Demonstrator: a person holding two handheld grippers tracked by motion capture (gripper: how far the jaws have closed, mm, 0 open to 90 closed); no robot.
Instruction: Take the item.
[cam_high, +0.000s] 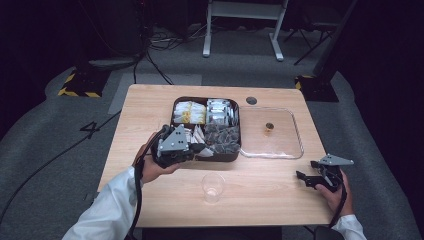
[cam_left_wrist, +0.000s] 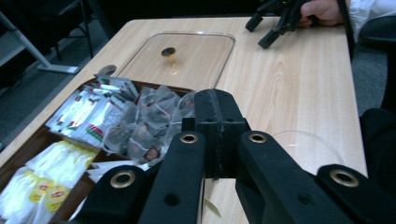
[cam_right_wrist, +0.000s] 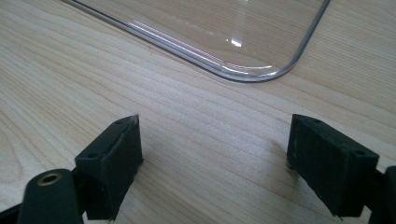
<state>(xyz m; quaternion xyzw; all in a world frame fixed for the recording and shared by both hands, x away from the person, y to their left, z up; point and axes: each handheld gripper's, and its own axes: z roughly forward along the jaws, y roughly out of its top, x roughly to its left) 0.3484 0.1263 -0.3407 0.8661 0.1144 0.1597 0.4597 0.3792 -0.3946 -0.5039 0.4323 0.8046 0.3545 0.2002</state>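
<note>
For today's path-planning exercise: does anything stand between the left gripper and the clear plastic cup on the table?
Nothing visible does. Only bare table lies between the left gripper, shut over the tea-bag box's near edge, and the clear cup. The lid and right gripper sit off to the right.

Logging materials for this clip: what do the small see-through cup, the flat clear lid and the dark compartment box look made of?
The small see-through cup looks like thin clear plastic, though glass can't be excluded. The flat clear lid with its small knob seems glossy rigid plastic or acrylic: its rounded edge catches highlights. The dark compartment box appears dark brown, smooth, wood or plastic; unclear which.
</note>
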